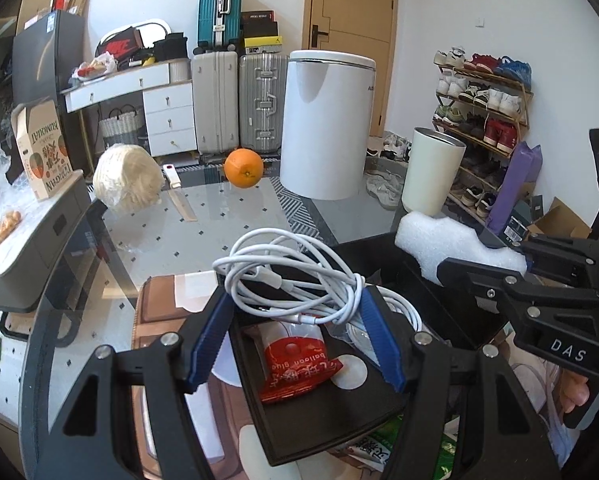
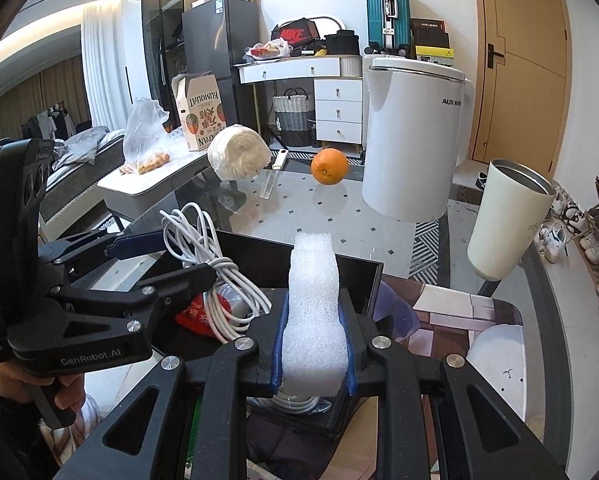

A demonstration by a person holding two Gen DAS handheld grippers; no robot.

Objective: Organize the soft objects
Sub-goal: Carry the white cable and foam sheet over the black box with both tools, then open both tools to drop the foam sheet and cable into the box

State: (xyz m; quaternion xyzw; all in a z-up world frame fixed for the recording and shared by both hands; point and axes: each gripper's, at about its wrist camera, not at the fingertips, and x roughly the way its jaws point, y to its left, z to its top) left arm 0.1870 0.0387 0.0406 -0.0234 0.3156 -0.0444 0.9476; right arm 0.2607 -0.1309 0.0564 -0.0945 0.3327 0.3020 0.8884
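Note:
My left gripper point(image 1: 295, 304) is shut on a coiled white cable point(image 1: 291, 276), its blue pads pressing both sides of the bundle above a black tray point(image 1: 375, 246). A red packet point(image 1: 295, 364) lies in the tray under the cable. My right gripper point(image 2: 314, 304) is shut on a white foam piece point(image 2: 313, 260) that stands up between its pads, over the tray's near side point(image 2: 359, 268). In the right wrist view the left gripper point(image 2: 189, 256) with the cable point(image 2: 203, 248) sits to the left. The left wrist view shows the right gripper point(image 1: 465, 254) and foam point(image 1: 439, 236) at the right.
On the glass table point(image 1: 227, 216) beyond the tray lie an orange point(image 1: 243, 168), a wrapped pale round bundle point(image 1: 127, 180), a knife point(image 1: 177, 196), a white cylindrical appliance point(image 1: 325, 124) and a cream tumbler point(image 1: 431, 172). A patterned mat point(image 1: 159, 312) lies under the tray. A shoe rack stands at right.

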